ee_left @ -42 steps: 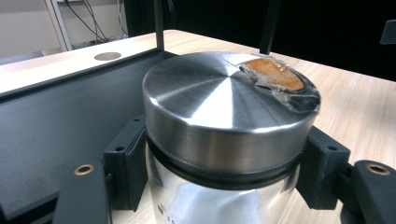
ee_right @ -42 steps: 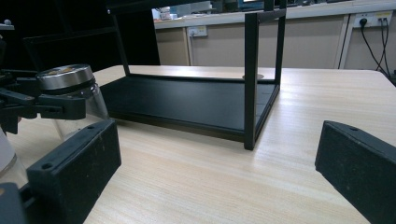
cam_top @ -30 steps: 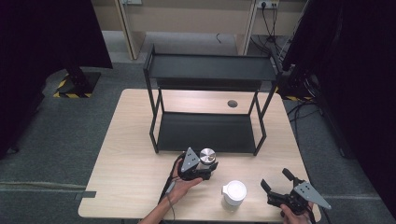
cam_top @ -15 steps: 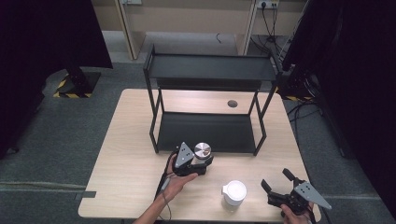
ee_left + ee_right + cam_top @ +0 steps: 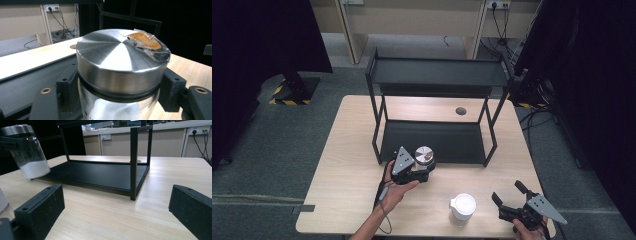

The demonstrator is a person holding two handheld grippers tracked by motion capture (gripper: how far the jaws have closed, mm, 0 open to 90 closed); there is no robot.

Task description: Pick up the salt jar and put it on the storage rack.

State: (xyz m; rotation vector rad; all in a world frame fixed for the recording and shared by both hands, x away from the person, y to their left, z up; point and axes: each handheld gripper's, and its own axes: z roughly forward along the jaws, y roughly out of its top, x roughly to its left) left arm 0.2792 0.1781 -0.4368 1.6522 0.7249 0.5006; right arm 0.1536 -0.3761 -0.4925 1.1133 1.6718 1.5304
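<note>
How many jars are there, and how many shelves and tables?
Glass jars with silver metal lids: 1
White round-lidded jars: 1
Black metal two-level shelf racks: 1
Light wooden tables: 1
Total: 4

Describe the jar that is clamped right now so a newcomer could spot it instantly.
Start at the black two-tier rack on the wooden table. At the front left corner of its lower shelf, the left hand-held gripper holds a glass jar off the table. It has a brushed steel lid and white powder inside, unlike the white-lidded jar standing free.
</note>
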